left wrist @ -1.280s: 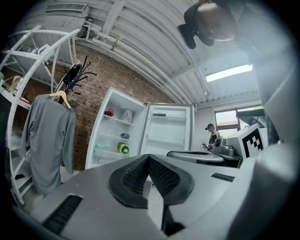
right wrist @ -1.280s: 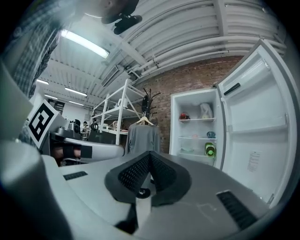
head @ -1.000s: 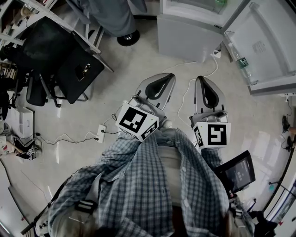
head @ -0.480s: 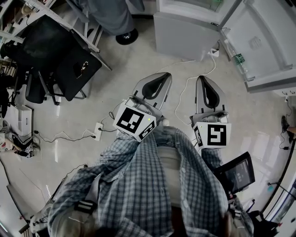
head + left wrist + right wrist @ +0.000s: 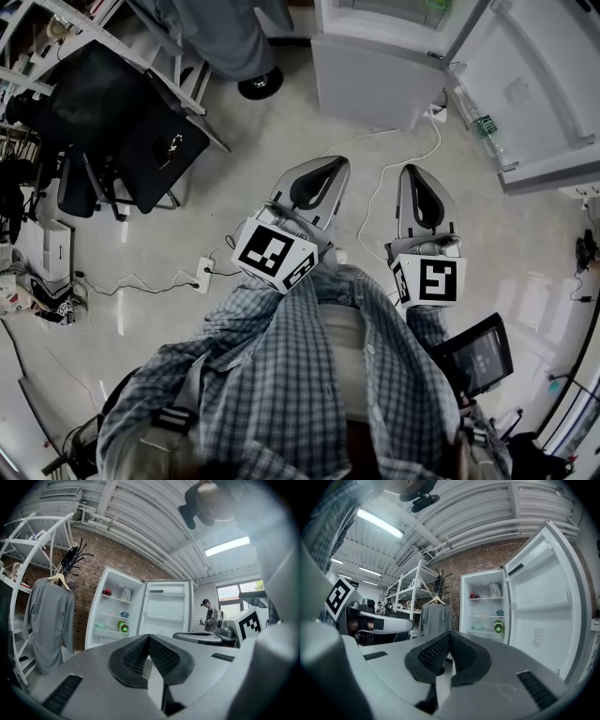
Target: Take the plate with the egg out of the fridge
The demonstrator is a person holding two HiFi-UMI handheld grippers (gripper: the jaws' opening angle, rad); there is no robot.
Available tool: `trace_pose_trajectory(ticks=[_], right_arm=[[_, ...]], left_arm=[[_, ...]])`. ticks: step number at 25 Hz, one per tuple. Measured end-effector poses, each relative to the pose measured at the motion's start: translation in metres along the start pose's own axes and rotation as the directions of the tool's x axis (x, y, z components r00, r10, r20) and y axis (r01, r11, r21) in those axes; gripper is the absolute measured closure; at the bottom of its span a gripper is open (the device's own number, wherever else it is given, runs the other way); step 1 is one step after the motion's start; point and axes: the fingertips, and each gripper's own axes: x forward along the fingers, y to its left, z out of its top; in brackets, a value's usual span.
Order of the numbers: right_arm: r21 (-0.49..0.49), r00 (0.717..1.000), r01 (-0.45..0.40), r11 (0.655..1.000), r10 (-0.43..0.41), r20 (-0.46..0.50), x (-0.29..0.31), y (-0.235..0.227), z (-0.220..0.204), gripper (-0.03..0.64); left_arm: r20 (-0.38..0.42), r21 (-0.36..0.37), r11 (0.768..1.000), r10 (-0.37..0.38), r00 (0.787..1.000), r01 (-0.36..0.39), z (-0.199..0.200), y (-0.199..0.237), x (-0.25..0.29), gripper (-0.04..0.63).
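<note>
Plainly, my left gripper [image 5: 148, 638] and right gripper [image 5: 450, 634] are both pressed together on nothing. The head view shows only the fridge's [image 5: 380, 70] outside, well ahead of me. The gripper views see inside: a pale plate [image 5: 477, 627] sits shelved beside a green object [image 5: 499, 627], its egg too small to tell.

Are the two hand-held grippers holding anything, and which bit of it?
Nothing is held. The left hand-held gripper and the right hand-held gripper are both shut, jaws together, with nothing between them.
</note>
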Motion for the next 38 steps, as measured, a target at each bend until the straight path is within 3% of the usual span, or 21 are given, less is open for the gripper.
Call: trace_pose_trajectory(ticks=[9,15,25,38], right_arm=[[0.014,1.000,0.003,1.000,-0.002,-0.019,0.046,-0.014,-0.004,0.612],[-0.010,0.999,-0.010,1.000,0.009,-0.035,0.092,-0.020,0.001,0.611],[-0.016,0.999,0.037,0.999,-0.038,-0.038,0.161,-0.044,0.005,0.611],[-0.035,0.997,0.056,0.998,-0.058,-0.052,0.221,-0.053,0.015,0.612]], left_arm=[[0.005,-0.015,0.999,-0.050,0.999,0.050,0.003,0.027,0.043,0.589],[0.015,-0.029,0.999,-0.040,0.999,0.040,0.008,0.069,0.073,0.589],[0.014,-0.037,0.997,-0.068,0.998,0.068,0.015,0.131,0.123,0.589],[0.025,-0.042,0.995,-0.087,0.996,0.088,0.031,0.184,0.156,0.589]])
